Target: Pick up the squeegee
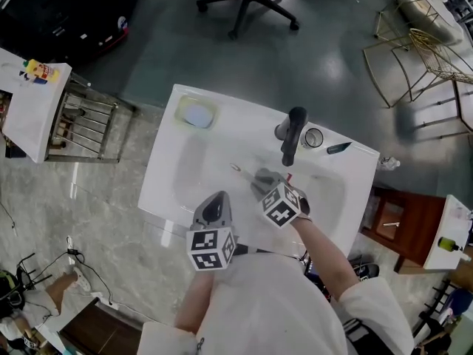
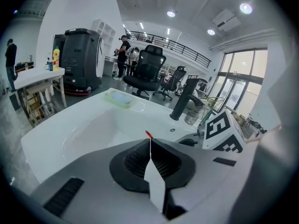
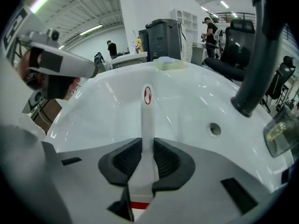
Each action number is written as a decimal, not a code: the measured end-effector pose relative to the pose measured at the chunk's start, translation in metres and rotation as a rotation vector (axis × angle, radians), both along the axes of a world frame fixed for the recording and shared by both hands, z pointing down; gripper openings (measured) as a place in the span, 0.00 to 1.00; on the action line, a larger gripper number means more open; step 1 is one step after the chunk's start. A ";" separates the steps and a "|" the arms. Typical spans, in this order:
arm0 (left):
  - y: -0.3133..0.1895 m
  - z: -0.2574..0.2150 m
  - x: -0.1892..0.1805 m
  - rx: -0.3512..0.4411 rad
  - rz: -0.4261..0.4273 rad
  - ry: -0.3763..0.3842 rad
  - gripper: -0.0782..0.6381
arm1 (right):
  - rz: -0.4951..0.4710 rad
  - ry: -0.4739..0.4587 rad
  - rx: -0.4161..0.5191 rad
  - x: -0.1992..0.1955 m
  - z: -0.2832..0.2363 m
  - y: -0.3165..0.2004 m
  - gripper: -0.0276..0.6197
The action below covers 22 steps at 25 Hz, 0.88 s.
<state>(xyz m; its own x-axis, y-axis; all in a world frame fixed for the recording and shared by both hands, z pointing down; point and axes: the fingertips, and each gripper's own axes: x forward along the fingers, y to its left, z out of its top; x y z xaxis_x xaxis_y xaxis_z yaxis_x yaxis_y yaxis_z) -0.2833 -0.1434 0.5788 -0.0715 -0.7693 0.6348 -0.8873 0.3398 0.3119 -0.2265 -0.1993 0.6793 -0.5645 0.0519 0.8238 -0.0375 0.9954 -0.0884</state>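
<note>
Squeegee (image 3: 147, 120) clamped, right tool (image 3: 145, 158) (over sink (image 3: 187, 94))

Big open-plan office/lab hall, not a real bathroom. A white washbasin (image 1: 166, 180) w/ black faucet (image 1: 293, 135) stands alone on a marble-look floor (image 1: 111, 228), w/ swivel office chairs (image 2: 148, 69), a large black machine (image 2: 80, 59) & loose cables (image 1: 77, 268) around it. Mezzanine railing (image 2: 187, 50), ceiling spots (image 2: 171, 14), tall windows (image 2: 238, 83). Ppl (image 2: 124, 55) standing at the back.

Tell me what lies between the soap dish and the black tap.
Nothing. In the head view the sink rim runs bare from the soap dish to the black tap.
</note>
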 end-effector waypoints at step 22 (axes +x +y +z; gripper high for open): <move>0.010 -0.029 0.076 0.079 0.025 -0.013 0.15 | 0.143 -0.289 0.105 0.061 -0.126 0.011 0.19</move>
